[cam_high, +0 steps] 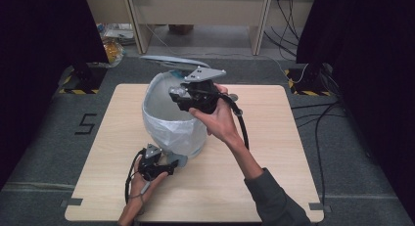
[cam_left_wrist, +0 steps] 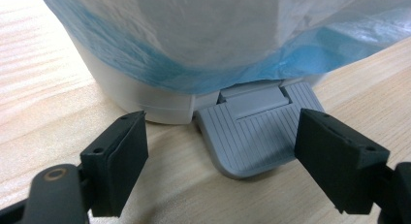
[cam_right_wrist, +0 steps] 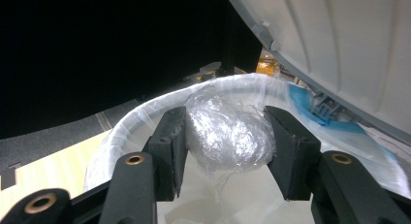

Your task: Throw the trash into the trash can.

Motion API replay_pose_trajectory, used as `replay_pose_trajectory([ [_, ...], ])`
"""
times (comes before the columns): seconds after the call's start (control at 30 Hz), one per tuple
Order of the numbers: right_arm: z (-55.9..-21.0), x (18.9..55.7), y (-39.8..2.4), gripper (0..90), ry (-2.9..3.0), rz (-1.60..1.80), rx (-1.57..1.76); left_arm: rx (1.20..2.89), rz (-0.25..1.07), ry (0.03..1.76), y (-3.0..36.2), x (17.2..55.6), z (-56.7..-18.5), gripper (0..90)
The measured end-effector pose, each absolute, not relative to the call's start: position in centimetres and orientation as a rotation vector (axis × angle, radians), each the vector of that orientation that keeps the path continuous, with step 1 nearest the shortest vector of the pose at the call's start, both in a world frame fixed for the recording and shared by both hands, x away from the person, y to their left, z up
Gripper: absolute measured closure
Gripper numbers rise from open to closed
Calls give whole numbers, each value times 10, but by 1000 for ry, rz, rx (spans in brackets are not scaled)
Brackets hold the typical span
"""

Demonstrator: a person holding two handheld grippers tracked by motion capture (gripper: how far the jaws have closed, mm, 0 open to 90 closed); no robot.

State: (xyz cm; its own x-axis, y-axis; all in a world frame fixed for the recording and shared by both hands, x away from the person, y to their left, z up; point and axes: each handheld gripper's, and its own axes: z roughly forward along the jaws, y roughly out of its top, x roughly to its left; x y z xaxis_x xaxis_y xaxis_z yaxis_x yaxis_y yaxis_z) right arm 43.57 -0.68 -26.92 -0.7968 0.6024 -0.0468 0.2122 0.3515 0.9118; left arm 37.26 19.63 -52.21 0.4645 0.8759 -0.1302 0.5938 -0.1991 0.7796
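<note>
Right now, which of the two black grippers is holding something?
The right gripper, up over the open white pedal bin, clamps a crumpled ball of clear plastic wrap. The left gripper is open and empty, low at the grey foot pedal.

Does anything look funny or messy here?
Nothing spilled or broken. The white pedal bin stands upright on the wooden table, grey lid up. The right tool holds a crumpled clear plastic ball over it; the left tool brackets the grey ribbed foot pedal.
</note>
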Motion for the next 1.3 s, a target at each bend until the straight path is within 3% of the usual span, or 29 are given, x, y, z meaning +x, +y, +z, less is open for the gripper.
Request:
replay_pose_trajectory([
  [0.47, -282, 440, 9, 509, 2281, 1409, 717, 1905, 440, 1230, 196, 373, -522, 186],
  [0.7, -287, 443, 10, 417, 2291, 1402, 742, 1905, 441, 1230, 196, 373, -522, 187],
  [1.3, -281, 432, -19, 356, 2235, 1435, 758, 1905, 441, 1230, 196, 373, -522, 187],
])
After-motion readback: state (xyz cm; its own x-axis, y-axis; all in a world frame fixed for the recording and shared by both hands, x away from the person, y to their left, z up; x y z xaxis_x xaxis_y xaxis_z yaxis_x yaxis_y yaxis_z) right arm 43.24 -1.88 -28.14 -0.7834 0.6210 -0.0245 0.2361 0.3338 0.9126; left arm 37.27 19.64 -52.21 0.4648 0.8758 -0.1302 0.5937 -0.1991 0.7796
